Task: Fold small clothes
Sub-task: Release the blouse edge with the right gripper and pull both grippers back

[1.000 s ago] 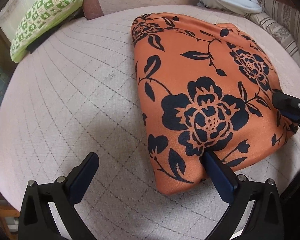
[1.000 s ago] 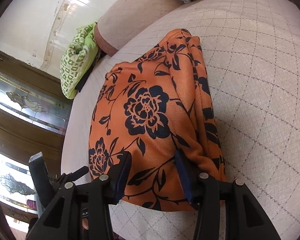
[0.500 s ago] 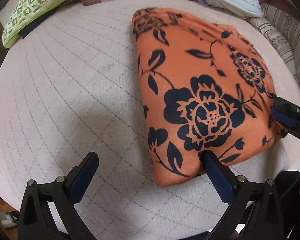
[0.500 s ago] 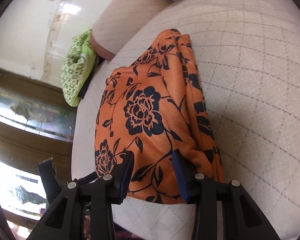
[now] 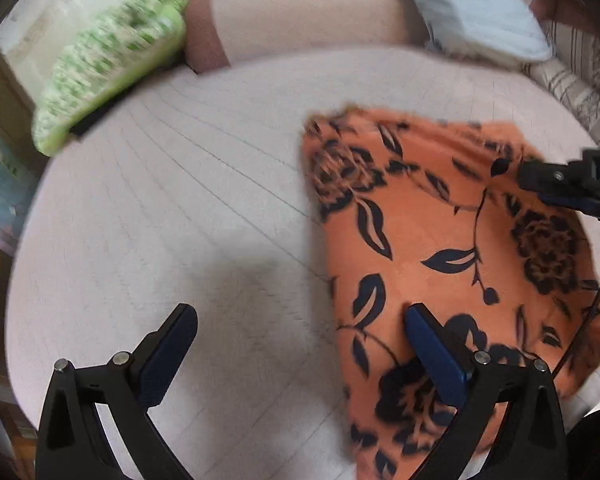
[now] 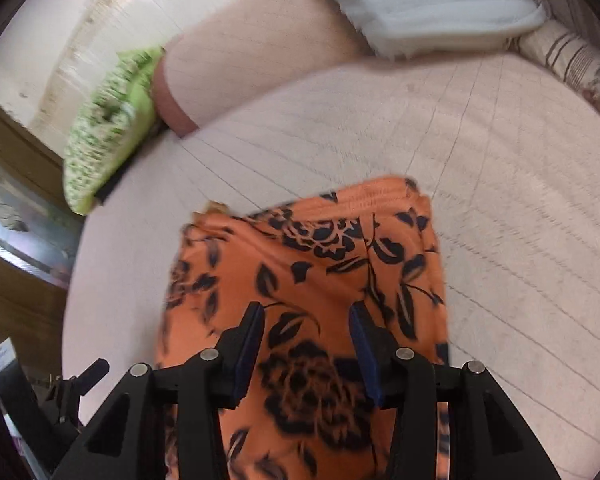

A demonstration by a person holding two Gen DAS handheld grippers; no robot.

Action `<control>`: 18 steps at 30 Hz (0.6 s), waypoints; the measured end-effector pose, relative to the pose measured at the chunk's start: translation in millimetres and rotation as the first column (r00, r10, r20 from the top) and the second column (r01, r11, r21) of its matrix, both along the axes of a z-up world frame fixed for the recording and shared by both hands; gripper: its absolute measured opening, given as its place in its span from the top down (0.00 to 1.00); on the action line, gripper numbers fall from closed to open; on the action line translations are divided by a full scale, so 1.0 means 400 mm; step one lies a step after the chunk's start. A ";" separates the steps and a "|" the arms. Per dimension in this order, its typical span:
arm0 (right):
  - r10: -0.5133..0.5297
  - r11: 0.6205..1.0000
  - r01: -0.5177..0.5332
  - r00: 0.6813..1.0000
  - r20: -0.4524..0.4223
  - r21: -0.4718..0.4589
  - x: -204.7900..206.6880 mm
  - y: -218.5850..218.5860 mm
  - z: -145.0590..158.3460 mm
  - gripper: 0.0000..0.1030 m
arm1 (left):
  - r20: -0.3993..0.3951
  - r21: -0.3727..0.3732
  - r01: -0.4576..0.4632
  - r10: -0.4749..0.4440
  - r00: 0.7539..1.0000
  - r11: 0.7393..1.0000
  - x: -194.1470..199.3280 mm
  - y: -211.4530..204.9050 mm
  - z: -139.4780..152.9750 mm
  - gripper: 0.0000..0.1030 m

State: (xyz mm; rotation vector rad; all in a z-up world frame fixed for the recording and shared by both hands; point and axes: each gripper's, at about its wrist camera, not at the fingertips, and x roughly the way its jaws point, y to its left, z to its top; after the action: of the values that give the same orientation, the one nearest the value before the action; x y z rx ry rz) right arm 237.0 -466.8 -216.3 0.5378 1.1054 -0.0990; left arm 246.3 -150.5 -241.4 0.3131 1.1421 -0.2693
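Both claws are sliding forward over the orange floral cloth (image 6: 312,280); my right claw (image 6: 306,332) is opening, half-wide, my left claw (image 5: 300,344) gaping, holding nothing, folding seemingly done.

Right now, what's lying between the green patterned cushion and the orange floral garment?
Nothing: only bare quilted bed cover separates the green patterned cushion from the orange floral garment, clearest in the left wrist view.

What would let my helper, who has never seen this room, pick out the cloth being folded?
Look at the pale quilted bed. In its middle lies a folded orange cloth, nearer than the green cushion and white pillow at the far edge. Only it has black flowers printed on it.
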 end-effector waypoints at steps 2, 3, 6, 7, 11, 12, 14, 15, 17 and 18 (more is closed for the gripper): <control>0.000 1.000 0.001 0.999 -0.040 0.010 0.026 -0.005 -0.052 0.53 | -0.007 -0.058 -0.009 0.008 1.000 0.998 0.011 -0.006 -0.029 0.00; 0.002 1.000 -0.002 0.999 -0.038 0.002 0.032 -0.005 -0.064 0.53 | 0.000 -0.082 -0.013 0.013 1.000 0.997 0.016 -0.004 -0.032 0.00; 0.018 0.999 -0.019 1.000 -0.022 -0.028 0.037 0.006 -0.065 0.53 | 0.001 -0.086 -0.006 0.007 1.000 0.996 0.026 -0.002 -0.023 0.00; 0.020 0.999 -0.020 1.000 -0.004 -0.027 0.031 0.006 -0.057 0.53 | 0.036 -0.081 -0.013 0.016 0.999 0.997 0.018 0.007 -0.002 0.00; 0.021 1.000 -0.023 0.992 0.126 0.010 -0.025 0.000 -0.019 0.53 | 0.152 -0.093 -0.028 0.042 0.988 0.995 -0.012 0.029 0.082 0.00; 0.020 0.999 -0.023 0.989 0.146 0.022 -0.037 -0.004 -0.010 0.49 | 0.172 -0.106 -0.033 0.051 0.984 0.994 -0.020 0.037 0.105 0.00; 0.011 0.999 -0.017 0.980 0.201 0.029 -0.073 -0.005 0.022 0.43 | 0.216 -0.123 -0.040 0.066 0.974 0.992 -0.044 0.050 0.160 0.00; 0.004 1.000 -0.010 0.974 0.228 0.025 -0.086 -0.007 0.040 0.40 | 0.227 -0.129 -0.040 0.069 0.971 0.991 -0.050 0.055 0.175 0.00; -0.008 1.000 0.002 0.960 0.278 0.021 -0.124 -0.010 0.071 0.39 | 0.258 -0.148 -0.032 0.070 0.964 0.988 -0.073 0.061 0.217 0.00; -0.014 1.000 0.007 0.957 0.290 0.024 -0.139 -0.013 0.081 0.39 | 0.282 -0.152 -0.024 0.067 0.957 0.988 -0.089 0.062 0.242 0.00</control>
State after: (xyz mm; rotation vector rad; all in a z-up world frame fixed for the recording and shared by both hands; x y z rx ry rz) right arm 181.2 -471.8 -183.7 0.5594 0.8171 -0.0150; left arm 210.5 -125.8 -144.5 0.1871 0.8367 -0.2565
